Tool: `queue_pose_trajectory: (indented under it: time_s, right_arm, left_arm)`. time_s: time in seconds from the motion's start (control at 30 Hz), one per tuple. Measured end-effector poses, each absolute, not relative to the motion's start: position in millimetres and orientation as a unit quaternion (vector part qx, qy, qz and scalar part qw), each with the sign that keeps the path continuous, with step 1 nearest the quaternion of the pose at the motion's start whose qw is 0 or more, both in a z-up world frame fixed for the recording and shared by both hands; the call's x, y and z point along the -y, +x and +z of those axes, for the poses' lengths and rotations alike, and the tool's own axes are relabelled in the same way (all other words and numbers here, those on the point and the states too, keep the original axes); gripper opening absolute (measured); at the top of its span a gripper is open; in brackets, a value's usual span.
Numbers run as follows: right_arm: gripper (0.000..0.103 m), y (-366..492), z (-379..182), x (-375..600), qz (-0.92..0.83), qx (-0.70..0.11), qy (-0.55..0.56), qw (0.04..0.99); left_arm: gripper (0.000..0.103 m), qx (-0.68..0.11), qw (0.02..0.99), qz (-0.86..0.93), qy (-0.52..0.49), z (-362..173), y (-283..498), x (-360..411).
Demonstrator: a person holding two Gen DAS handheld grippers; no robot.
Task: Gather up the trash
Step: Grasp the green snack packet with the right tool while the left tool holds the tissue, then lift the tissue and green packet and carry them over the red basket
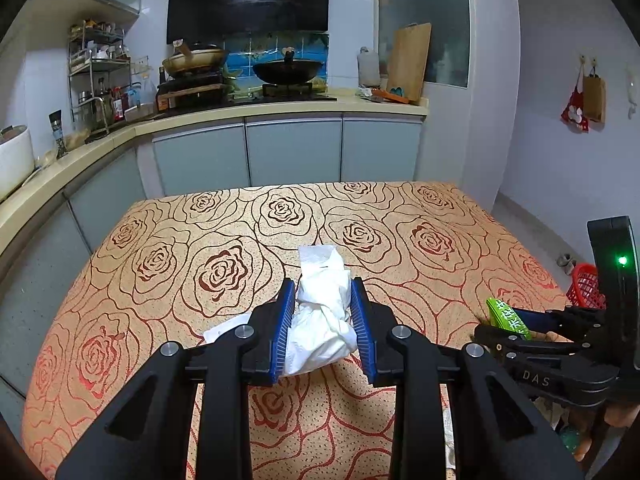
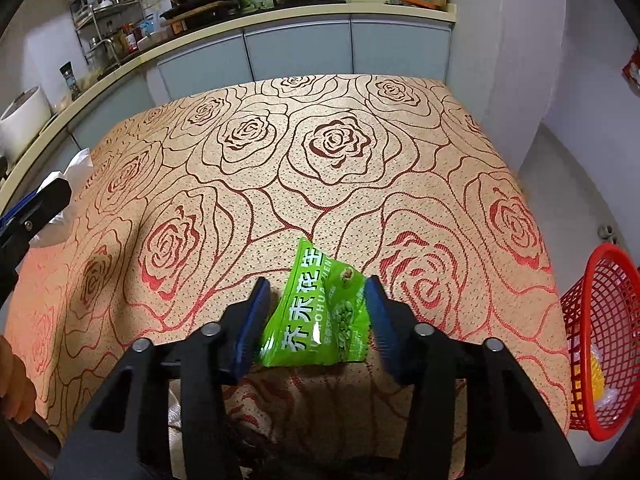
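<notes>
I see a crumpled white tissue (image 1: 322,320) bunched into a twisted wad, one flat end sticking forward, raised just above the rose-patterned counter (image 1: 224,240) and pinched on both sides by blue pads; a green snack packet (image 2: 320,312) with white lettering and pictured green peas, glossy and creased, stands tilted on its lower edge near the counter's front; a red mesh basket (image 2: 604,344) sits off the counter's right edge, something yellow and some clear wrap lying inside it.
</notes>
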State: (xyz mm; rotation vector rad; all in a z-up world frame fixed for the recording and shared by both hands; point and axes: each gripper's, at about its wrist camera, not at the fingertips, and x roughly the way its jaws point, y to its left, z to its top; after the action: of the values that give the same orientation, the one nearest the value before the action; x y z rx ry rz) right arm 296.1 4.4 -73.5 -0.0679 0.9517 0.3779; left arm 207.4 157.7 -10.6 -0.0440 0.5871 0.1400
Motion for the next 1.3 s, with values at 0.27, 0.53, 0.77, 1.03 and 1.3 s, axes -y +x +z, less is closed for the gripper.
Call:
queue_pose_trajectory:
  time_s: [0.27,0.53,0.77,1.03,1.3]
  right_arm:
    - [0.024,292.7,-67.7,1.1,0.183,-0.453,-0.034,0.872]
    - [0.021,280.8,-43.7,3.6,0.194,-0.427,-0.027,0.883]
    - [0.021,260.7,-2.2,5.3,0.212,-0.379,-0.022,0.9]
    - [0.021,237.1,41.8,15.9,0.227,-0.328,-0.016,0.917]
    - [0.021,220.6,68.8,40.1,0.226,-0.299,-0.001,0.927]
  left_arm:
    - [0.028,-0.284,0.956,0.071,-0.016,-6.7,205.2,-155.2]
    - [0.028,-0.271,0.959,0.08,-0.011,7.8,193.4,-154.9]
    - [0.028,-0.255,0.962,0.095,-0.005,26.9,177.9,-154.7]
    - [0.028,-0.229,0.968,0.099,0.01,53.0,161.7,-141.7]
    - [0.028,-0.211,0.973,0.089,0.017,71.2,153.5,-122.8]
